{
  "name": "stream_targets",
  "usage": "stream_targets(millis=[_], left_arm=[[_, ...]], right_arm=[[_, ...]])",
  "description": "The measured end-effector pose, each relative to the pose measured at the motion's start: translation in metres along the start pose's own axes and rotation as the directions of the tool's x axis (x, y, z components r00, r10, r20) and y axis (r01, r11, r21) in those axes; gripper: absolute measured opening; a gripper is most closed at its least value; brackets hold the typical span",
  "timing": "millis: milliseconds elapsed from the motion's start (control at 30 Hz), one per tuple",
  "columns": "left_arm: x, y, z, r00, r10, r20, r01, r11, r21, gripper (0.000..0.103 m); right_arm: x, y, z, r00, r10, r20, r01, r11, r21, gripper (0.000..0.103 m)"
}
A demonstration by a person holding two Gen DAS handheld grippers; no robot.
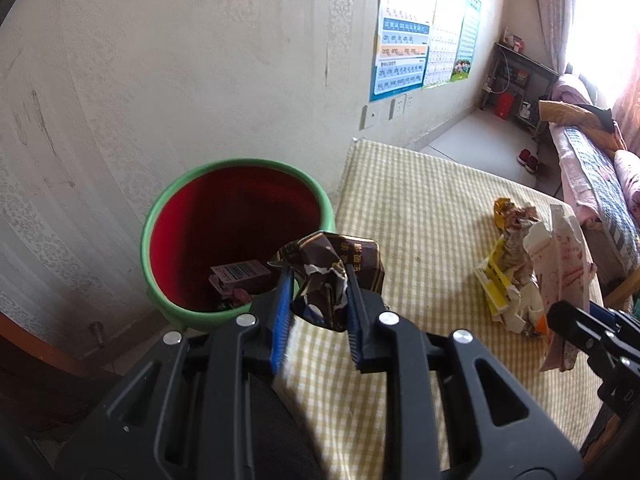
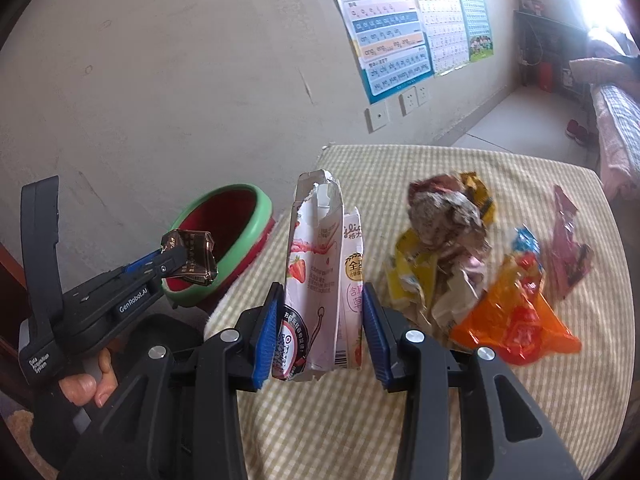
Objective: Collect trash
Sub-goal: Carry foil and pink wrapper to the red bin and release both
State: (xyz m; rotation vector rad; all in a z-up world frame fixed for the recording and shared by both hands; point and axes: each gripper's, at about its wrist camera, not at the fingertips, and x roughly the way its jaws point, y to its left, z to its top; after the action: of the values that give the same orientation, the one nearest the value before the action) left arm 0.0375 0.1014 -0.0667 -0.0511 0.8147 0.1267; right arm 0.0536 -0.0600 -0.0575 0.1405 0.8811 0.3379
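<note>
My left gripper [image 1: 318, 284] is shut on a crumpled dark brown wrapper [image 1: 332, 268], held at the near rim of a green bin with a red inside [image 1: 240, 236]; small boxes lie at the bin's bottom. Seen from the right wrist, that left gripper [image 2: 176, 260] holds the brown wrapper [image 2: 192, 256] in front of the bin [image 2: 224, 240]. My right gripper [image 2: 320, 320] is shut on a torn pink-and-white strawberry carton [image 2: 316, 264], upright above the checked cloth. In the left wrist view the carton [image 1: 564, 268] and right gripper [image 1: 580, 328] sit at the right edge.
A yellow-checked cloth covers the table [image 2: 400, 420]. On it lies a trash pile: crumpled brown and yellow wrappers [image 2: 444, 236], an orange bag [image 2: 516, 320] and a dark red wrapper [image 2: 568, 248]. The wall with posters [image 2: 384, 28] is behind. A bed [image 1: 592, 176] stands at the right.
</note>
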Motion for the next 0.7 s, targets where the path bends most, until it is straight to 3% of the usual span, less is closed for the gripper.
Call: stream_targets(millis=[300,700], left_arm=[[0.01,0.058,0.023,0.995,0.093,0.032,-0.091,0.993,-0.072,0.024],[0.044,0.107,0.034,0.996,0.091,-0.016,-0.092,0.983,-0.158,0.024]], right_arm=[[0.037,0.049,0.032,0.998,0.057,-0.025,-0.058,0.996,-0.071,0.039],[0.097,0.104,0.06,0.993,0.089,-0.081,-0.101,0.982,-0.157,0.039]])
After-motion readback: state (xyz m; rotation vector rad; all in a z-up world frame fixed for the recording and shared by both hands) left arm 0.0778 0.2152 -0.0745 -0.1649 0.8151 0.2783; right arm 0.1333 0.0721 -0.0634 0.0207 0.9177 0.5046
